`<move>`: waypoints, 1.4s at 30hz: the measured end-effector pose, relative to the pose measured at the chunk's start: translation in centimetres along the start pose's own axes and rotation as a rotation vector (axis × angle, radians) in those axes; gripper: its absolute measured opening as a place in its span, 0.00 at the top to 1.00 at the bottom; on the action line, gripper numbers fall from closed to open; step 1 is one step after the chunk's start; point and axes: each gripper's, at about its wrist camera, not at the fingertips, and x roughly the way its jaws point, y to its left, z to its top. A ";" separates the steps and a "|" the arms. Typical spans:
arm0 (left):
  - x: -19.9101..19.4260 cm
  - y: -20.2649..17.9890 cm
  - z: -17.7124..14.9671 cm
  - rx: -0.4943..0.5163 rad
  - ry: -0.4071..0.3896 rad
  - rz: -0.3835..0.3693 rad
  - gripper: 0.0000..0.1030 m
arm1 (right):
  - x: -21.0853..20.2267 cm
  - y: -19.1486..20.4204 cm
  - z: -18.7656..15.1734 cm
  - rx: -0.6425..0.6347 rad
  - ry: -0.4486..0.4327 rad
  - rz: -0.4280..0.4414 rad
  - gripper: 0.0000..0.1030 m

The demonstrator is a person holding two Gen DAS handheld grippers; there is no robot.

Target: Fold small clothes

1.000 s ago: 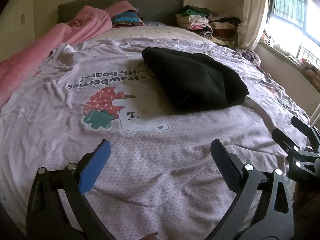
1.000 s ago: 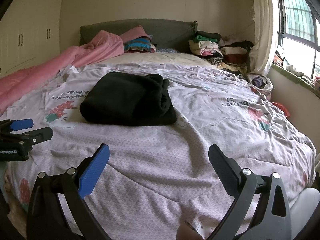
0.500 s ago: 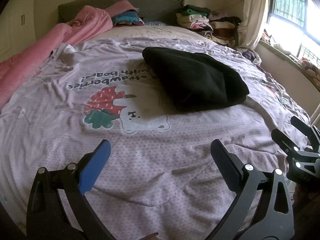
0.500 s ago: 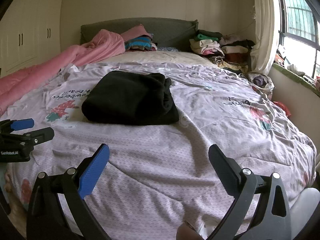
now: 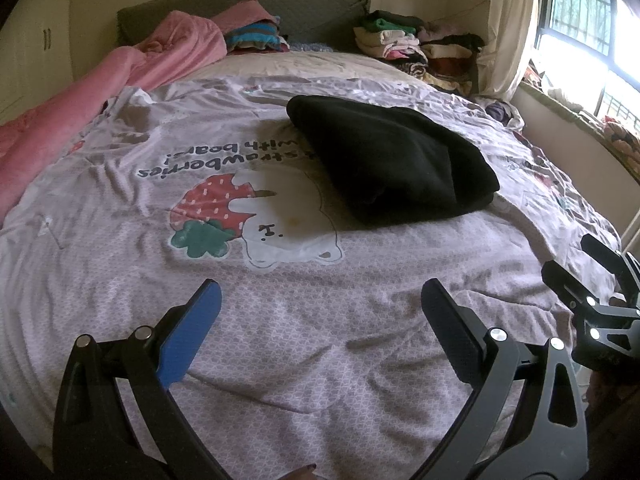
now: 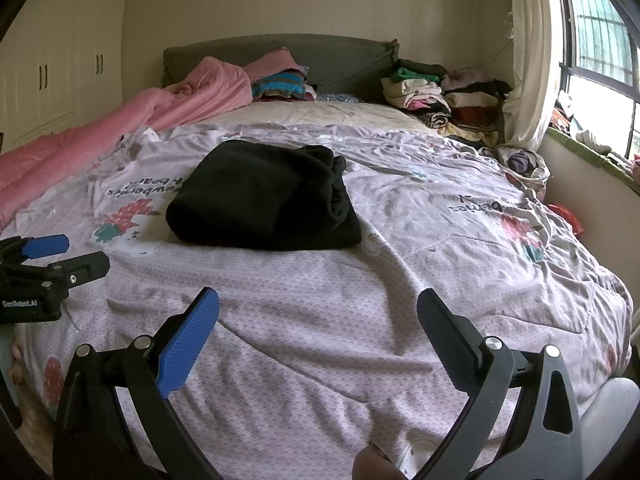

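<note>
Lying folded mid-bed on the printed quilt: black garment. Hovering over the near quilt, well short of it: left claw and right claw, both spread wide, pinching nothing. Piled far right: clothes.

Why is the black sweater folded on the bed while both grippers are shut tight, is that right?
Not quite. The black sweater does lie folded on the bed, but the grippers are not shut. The left gripper and the right gripper both have their jaws spread wide, holding nothing. Each wrist view shows this for its own gripper.
</note>
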 end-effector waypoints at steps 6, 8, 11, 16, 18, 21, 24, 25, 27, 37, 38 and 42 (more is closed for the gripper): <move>0.0 0.2 -0.1 0.003 0.003 0.008 0.09 | -0.1 0.2 0.0 -0.004 -0.002 -0.001 0.04; 0.0 0.2 -0.1 0.003 0.007 0.009 0.09 | -0.1 0.2 0.1 -0.006 -0.002 0.000 0.04; 0.1 0.3 0.0 0.003 0.012 0.017 0.09 | -0.1 0.2 0.0 -0.006 -0.002 0.000 0.04; 0.1 0.3 -0.1 0.004 0.017 0.026 0.09 | -0.1 0.2 0.0 -0.009 -0.002 -0.001 0.04; 0.3 0.2 -0.1 0.003 0.021 0.035 0.09 | -0.1 0.3 0.0 -0.011 -0.001 -0.004 0.04; 0.4 0.2 -0.2 0.001 0.028 0.040 0.09 | -0.1 0.3 0.0 -0.011 -0.001 -0.004 0.04; 0.5 0.2 -0.2 0.008 0.037 0.056 0.09 | -0.1 0.3 -0.1 -0.007 0.002 -0.005 0.04; 0.7 0.1 -0.2 0.008 0.043 0.055 0.09 | -0.1 0.3 -0.2 -0.005 0.004 -0.007 0.04; 1.0 0.1 -0.2 -0.002 0.057 0.051 0.09 | -0.1 0.2 -0.4 -0.002 0.004 -0.011 0.04; 0.4 4.5 0.7 -0.079 0.080 0.092 0.09 | -1.4 -6.9 -1.1 0.179 0.012 -0.173 0.04; 0.2 6.5 1.2 -0.114 0.083 0.103 0.09 | -1.8 -8.8 -1.4 0.215 0.015 -0.212 0.04; -1.9 17.0 3.0 -0.265 0.069 0.218 0.09 | -4.1 -20.0 -4.2 0.399 0.052 -0.483 0.04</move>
